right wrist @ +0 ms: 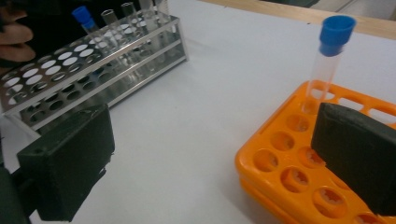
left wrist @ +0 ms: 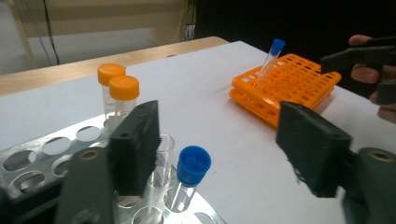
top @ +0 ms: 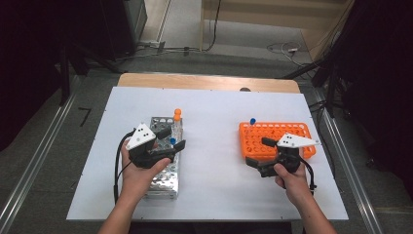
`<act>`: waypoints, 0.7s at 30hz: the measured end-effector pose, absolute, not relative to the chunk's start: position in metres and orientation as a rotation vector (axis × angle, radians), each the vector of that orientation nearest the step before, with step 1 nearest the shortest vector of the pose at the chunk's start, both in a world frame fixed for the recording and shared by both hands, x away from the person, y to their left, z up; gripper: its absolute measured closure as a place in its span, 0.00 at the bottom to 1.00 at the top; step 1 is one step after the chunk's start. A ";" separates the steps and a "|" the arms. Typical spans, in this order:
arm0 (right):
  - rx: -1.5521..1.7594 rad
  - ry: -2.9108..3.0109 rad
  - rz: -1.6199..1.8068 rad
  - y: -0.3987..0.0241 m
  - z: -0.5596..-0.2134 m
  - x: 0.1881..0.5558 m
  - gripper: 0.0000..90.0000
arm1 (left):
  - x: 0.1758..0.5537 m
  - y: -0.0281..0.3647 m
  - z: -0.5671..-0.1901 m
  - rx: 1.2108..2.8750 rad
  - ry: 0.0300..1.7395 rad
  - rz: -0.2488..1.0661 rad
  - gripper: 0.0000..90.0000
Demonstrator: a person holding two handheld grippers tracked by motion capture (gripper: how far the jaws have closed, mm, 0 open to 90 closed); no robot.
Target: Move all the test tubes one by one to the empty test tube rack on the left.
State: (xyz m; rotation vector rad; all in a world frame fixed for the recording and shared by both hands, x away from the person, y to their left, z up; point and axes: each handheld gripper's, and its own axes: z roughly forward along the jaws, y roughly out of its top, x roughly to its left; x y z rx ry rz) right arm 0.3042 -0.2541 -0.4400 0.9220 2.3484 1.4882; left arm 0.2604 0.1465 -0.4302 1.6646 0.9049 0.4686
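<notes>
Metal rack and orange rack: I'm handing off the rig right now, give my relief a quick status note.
Left claw: open over the metal rack, its jaws either side of a blue-capped tube that stands in a rack hole, not gripped.
Right claw: open, holding nothing, at the near edge of the orange rack.
Things: two orange-capped tubes and uncapped tubes stand in the metal rack; one blue-capped tube stands in the orange rack.
Done: one blue tube in each rack.
Left: likely further tube transfers between racks; which way I cannot tell.
</notes>
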 end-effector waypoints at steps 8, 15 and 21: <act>1.009 2.281 1.433 -0.254 -0.446 0.323 0.04 | 0.260 0.142 -0.428 1.675 0.882 0.413 0.06; 1.103 2.230 1.356 -0.248 -0.450 0.342 0.20 | 0.259 0.139 -0.425 1.665 0.858 0.381 0.00; 1.170 2.176 1.287 -0.240 -0.454 0.358 0.43 | 0.257 0.136 -0.423 1.663 0.839 0.368 0.00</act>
